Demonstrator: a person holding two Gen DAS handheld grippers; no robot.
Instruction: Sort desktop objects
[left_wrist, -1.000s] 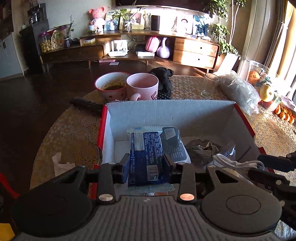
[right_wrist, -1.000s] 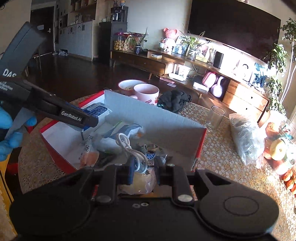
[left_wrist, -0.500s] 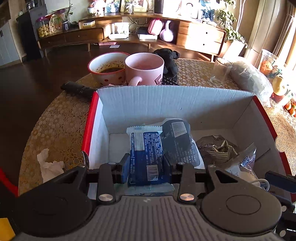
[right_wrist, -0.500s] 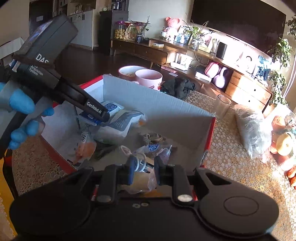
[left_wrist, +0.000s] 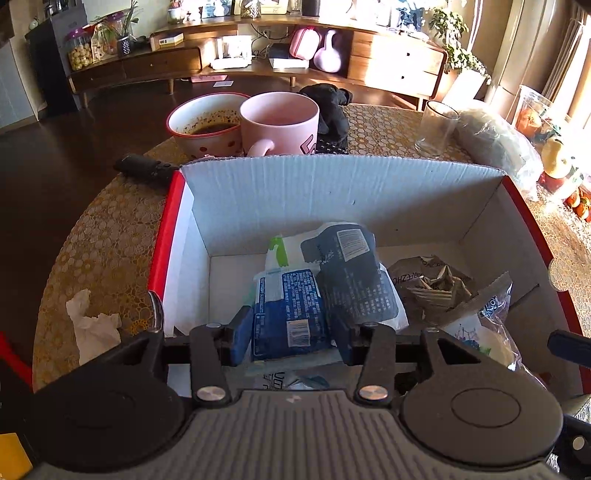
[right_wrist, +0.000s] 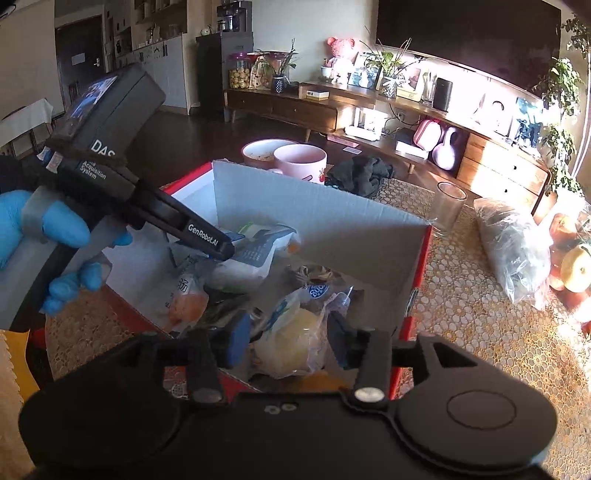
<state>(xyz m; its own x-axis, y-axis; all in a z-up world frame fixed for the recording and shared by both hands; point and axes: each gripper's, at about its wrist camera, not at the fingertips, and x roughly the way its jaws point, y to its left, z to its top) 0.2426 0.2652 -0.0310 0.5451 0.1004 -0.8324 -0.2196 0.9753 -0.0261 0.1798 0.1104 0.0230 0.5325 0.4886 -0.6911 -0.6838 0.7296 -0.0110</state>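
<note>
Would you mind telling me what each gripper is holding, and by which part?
The left gripper pinches the blue snack packet by its near end. The right gripper is open and holds nothing.

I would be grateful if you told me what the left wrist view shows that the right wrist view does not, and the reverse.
Only the left wrist view shows the crumpled tissue and the black stick-like item on the tablecloth left of the cardboard box.

Only the right wrist view shows the blue-gloved hand holding the left gripper, and the dark TV.

Both show the box, pink mug, spotted bowl and empty glass.
</note>
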